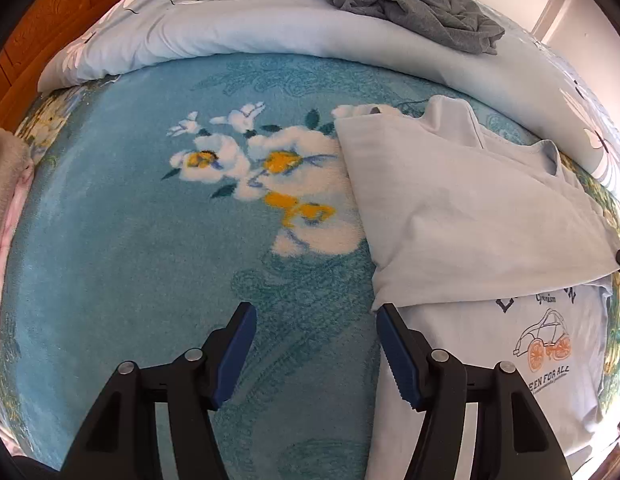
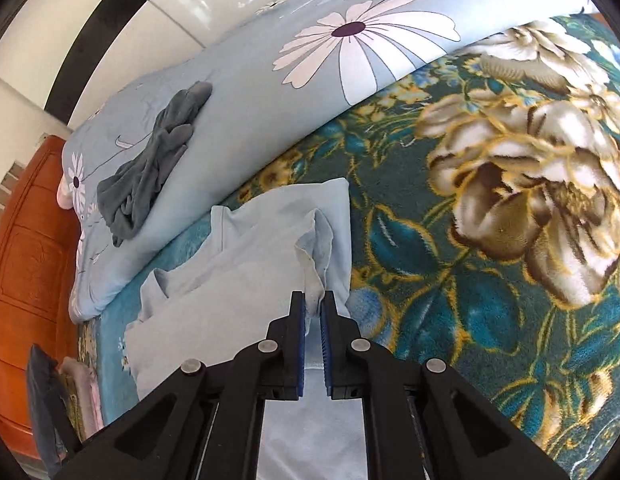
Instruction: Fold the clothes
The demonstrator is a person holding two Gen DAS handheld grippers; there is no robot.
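Note:
A pale blue T-shirt (image 1: 469,208) lies on the teal floral blanket (image 1: 130,240), its upper part folded over the printed front with a car graphic (image 1: 543,344). My left gripper (image 1: 315,312) is open and empty, just left of the shirt's folded edge, its right finger touching or over the cloth. My right gripper (image 2: 313,300) is shut on a bunched edge of the T-shirt (image 2: 246,256) and holds it a little above the blanket (image 2: 449,280).
A crumpled grey garment (image 1: 397,0) lies on the light blue flowered duvet (image 1: 230,28) at the far side; it also shows in the right wrist view (image 2: 150,160). Folded clothes (image 1: 6,184) are stacked at the left edge. A wooden headboard (image 2: 26,280) borders the bed.

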